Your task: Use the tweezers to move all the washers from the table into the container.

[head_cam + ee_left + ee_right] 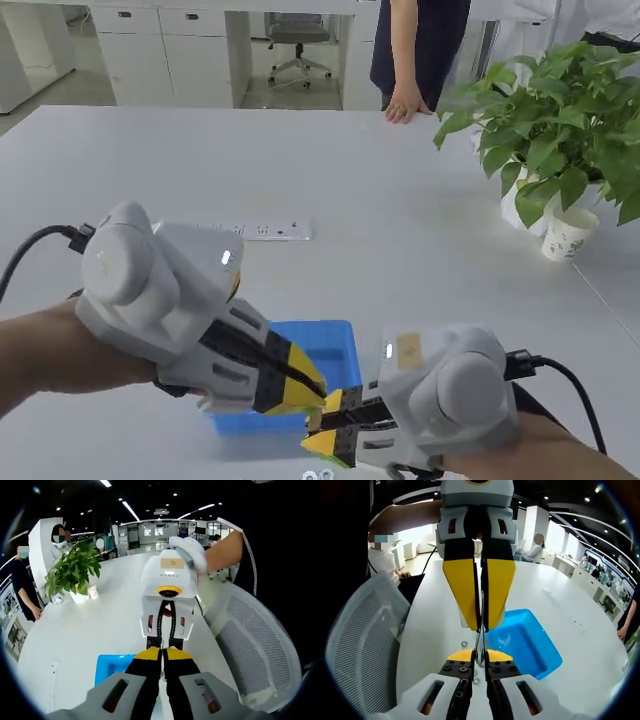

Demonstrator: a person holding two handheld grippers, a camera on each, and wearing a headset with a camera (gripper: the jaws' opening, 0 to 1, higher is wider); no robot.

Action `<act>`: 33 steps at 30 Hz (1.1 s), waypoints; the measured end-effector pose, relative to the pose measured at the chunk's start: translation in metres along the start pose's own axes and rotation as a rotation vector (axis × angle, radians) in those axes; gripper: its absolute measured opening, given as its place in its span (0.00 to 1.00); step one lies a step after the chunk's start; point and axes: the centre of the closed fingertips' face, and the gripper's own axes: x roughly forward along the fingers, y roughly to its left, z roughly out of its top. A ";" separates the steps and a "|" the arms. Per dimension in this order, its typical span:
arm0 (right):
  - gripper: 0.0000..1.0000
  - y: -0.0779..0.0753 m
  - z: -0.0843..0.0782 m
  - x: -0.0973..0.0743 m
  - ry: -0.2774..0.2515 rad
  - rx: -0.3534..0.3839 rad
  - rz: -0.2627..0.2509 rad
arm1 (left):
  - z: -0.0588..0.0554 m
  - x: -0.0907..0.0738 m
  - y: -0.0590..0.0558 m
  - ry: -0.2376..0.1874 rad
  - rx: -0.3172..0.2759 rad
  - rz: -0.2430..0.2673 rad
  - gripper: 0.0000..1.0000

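The blue container (335,350) sits on the white table (330,170) behind both grippers, which meet tip to tip in front of it. My left gripper (318,395) reaches in from the left with its yellow jaws together. My right gripper (318,432) points back at it from the lower right. In the right gripper view the thin metal tweezers (480,637) run between the left gripper (481,627) and the right gripper (480,656), both shut on them. Small washers (464,643) lie on the table beside the container (525,640). Some washers (320,474) show at the bottom edge.
A potted plant (560,130) and a paper cup (568,235) stand at the right. A power strip (265,230) lies mid-table. A person (415,50) stands at the far edge, one hand on the table. A mesh chair (250,645) is near the table.
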 end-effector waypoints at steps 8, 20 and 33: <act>0.09 -0.019 0.011 -0.002 -0.016 -0.005 -0.020 | 0.007 -0.007 0.016 -0.001 0.020 0.013 0.05; 0.09 -0.038 0.013 0.000 -0.024 -0.002 -0.032 | 0.006 -0.009 0.035 0.000 0.025 0.016 0.05; 0.09 -0.056 0.011 0.009 -0.025 0.013 -0.036 | -0.003 -0.009 0.054 0.012 0.021 0.017 0.05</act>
